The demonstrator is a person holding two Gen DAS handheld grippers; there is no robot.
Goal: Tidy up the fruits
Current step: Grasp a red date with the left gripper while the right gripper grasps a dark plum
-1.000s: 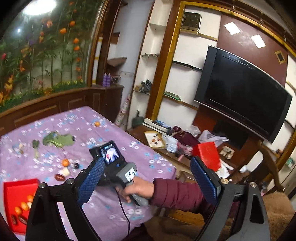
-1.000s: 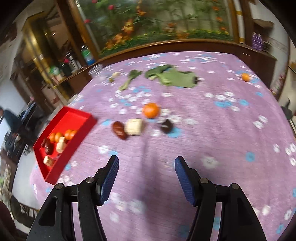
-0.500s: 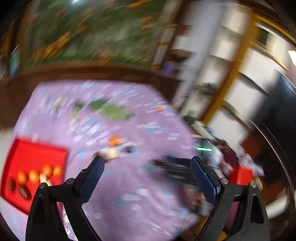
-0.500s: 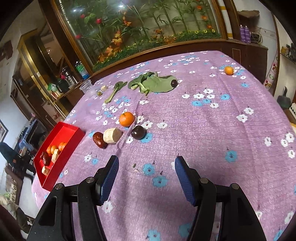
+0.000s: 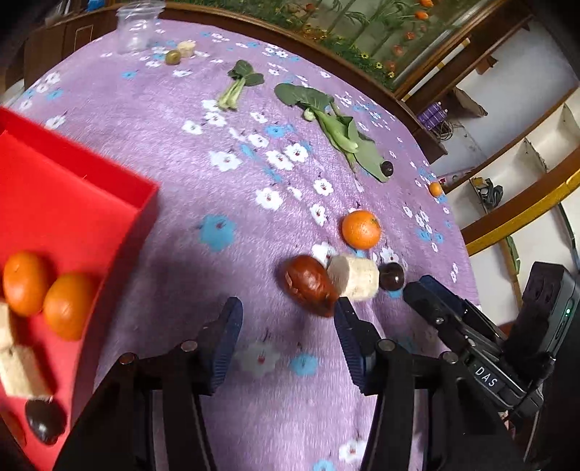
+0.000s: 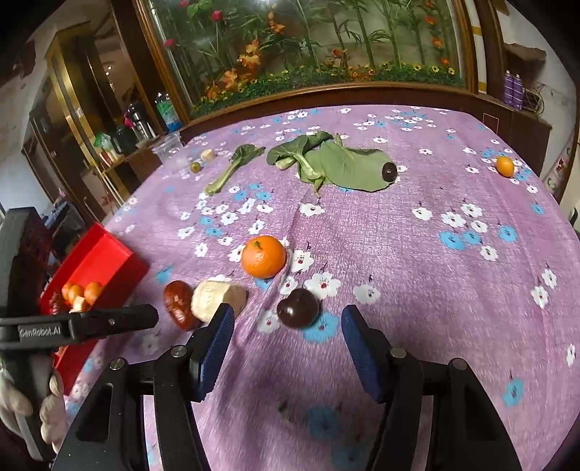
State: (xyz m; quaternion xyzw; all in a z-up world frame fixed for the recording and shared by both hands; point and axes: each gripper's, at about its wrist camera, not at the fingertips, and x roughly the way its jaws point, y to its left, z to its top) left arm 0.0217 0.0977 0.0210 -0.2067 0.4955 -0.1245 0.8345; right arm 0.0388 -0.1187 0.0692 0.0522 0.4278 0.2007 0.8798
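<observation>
On the purple flowered cloth lie an orange [image 6: 263, 256], a dark plum [image 6: 298, 308], a pale chunk [image 6: 214, 300] and a reddish-brown fruit [image 6: 177, 305]; all show in the left wrist view too, the brown fruit [image 5: 308, 284] beside the pale chunk [image 5: 353, 277]. A red tray [image 5: 72, 203] at the left holds oranges [image 5: 67, 304], pale chunks and a dark fruit. My left gripper [image 5: 286, 333] is open and empty just short of the brown fruit. My right gripper [image 6: 284, 338] is open and empty, close before the plum.
Leafy greens [image 6: 337, 163] with a dark fruit [image 6: 389, 171] lie at the back, beside a bok choy stalk [image 6: 232, 166]. A small orange [image 6: 504, 166] sits far right. A clear cup [image 5: 139, 25], a green fruit [image 5: 173, 57] and a pale piece lie far left.
My left gripper has swung from facing the room and TV down to the table near the brown fruit. My right gripper has moved forward to the plum.
</observation>
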